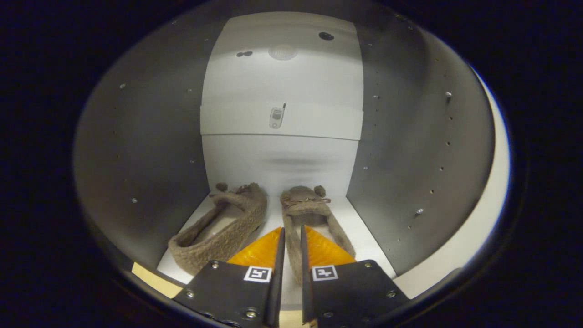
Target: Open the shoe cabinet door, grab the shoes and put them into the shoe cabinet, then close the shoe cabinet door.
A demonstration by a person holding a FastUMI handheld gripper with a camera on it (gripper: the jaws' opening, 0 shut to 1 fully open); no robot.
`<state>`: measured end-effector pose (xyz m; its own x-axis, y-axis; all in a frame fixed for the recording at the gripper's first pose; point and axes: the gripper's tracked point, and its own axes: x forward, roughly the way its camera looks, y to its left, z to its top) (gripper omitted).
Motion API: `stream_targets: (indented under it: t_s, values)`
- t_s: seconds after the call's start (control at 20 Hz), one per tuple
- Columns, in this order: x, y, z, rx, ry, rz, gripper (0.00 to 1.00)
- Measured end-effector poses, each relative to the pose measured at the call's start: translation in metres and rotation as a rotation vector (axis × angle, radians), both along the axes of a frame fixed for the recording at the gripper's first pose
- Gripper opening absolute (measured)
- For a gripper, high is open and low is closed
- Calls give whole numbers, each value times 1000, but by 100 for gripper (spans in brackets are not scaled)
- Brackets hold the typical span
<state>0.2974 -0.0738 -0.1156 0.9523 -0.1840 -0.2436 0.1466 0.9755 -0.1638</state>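
Two fuzzy brown shoes lie side by side on the white floor [364, 234] of the open shoe cabinet, toes toward its back wall. The left shoe [218, 232] lies just ahead of my left finger and angles slightly left. The right shoe [309, 207] lies straight, and its inner side wall runs into the narrow gap between my fingers. My gripper [292, 234] reaches into the cabinet, low over the floor, with both fingers pressed on that side wall.
Grey side walls [150, 150] with rows of small holes close in on both sides. The white back wall [280, 155] carries a horizontal strip [319, 120] partway up. The cabinet's pale front edge [483, 218] curves past on the right.
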Motion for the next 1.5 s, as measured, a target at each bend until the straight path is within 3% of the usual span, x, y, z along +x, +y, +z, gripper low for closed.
stream_targets:
  t_s: [0.45, 0.85, 1.5]
  values:
    - [-90, 18, 11, 32, -48, -48, 18]
    - [-173, 20, 36, 49, -139, -39, 18]
    - [-347, -6, 87, 71, -274, 125, 18]
